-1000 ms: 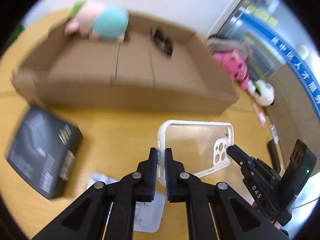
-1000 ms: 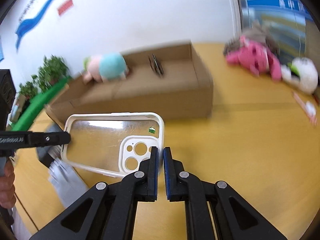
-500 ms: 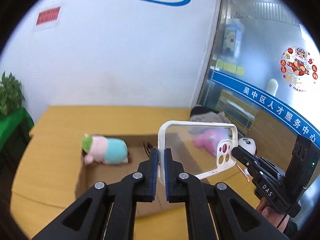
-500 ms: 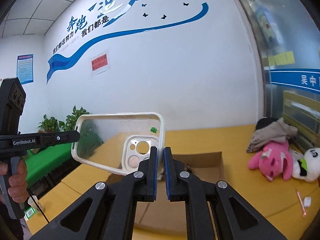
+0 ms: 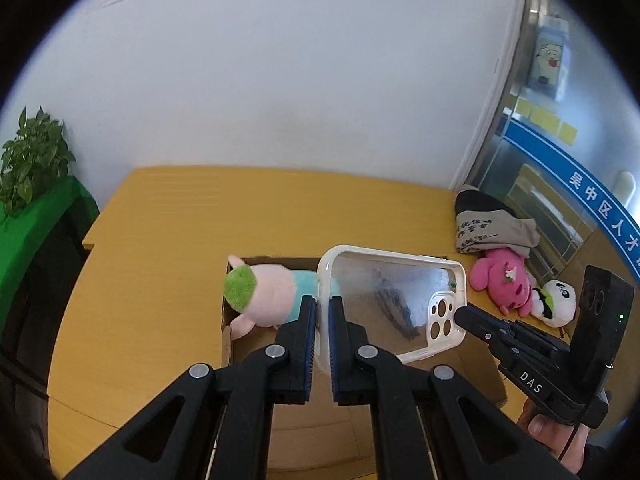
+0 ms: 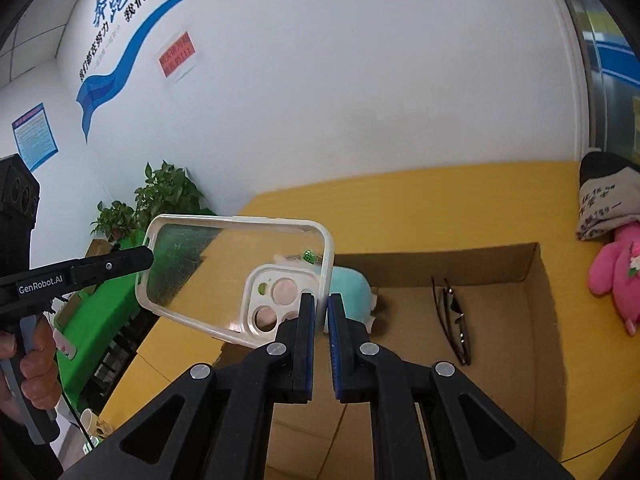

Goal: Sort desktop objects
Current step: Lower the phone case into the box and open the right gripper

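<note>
A: Risk first: phone case (image 5: 390, 304) hangs in the air over the cardboard box (image 6: 536, 280), pinched only by its rims; letting go unevenly could twist it free

B: Left tongs (image 5: 323, 320) and right tongs (image 6: 322, 316) are each nearly closed, clamping opposite ends

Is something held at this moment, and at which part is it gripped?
Yes. The clear phone case is held by both: the left hand-held gripper pinches its plain short end, the right hand-held gripper its camera-cutout end.
</note>
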`<state>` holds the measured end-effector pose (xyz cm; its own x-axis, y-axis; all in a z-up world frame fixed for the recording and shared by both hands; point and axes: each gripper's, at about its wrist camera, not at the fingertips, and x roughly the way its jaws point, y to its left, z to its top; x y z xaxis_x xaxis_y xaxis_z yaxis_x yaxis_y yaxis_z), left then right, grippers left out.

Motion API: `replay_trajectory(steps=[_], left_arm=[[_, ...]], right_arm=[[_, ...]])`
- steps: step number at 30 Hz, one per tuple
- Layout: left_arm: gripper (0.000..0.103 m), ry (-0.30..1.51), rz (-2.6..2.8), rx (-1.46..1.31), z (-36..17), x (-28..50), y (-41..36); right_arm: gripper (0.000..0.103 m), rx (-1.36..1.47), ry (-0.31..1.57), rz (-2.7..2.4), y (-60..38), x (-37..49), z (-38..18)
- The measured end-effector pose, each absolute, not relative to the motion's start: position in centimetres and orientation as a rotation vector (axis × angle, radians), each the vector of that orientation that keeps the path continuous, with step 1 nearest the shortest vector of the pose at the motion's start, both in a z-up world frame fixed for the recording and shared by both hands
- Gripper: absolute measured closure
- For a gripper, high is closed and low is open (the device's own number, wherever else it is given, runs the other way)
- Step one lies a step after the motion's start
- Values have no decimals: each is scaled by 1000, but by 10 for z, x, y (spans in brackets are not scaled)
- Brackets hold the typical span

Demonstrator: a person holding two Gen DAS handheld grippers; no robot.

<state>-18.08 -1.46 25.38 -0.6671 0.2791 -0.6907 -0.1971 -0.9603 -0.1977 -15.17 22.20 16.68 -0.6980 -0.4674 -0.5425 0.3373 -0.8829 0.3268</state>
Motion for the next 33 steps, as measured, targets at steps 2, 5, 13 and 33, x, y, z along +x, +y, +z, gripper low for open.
replay_trajectory(steps=[2, 5, 13, 33], left_arm=[[98, -177, 2618, -1224, 221, -204, -21], [98, -189, 2569, -1364, 172, -230, -28], [98, -111, 2482, -1655, 68, -262, -34], [60, 87, 2821, -1224, 143, -166, -6]], right_arm=[[96, 969, -292, -2504, 214, -172, 141], [96, 1094, -298, -2458, 203, -199, 98], [95, 1490, -323, -2283, 191, -253, -10], [0, 1164, -125, -2495, 221, -163, 77]])
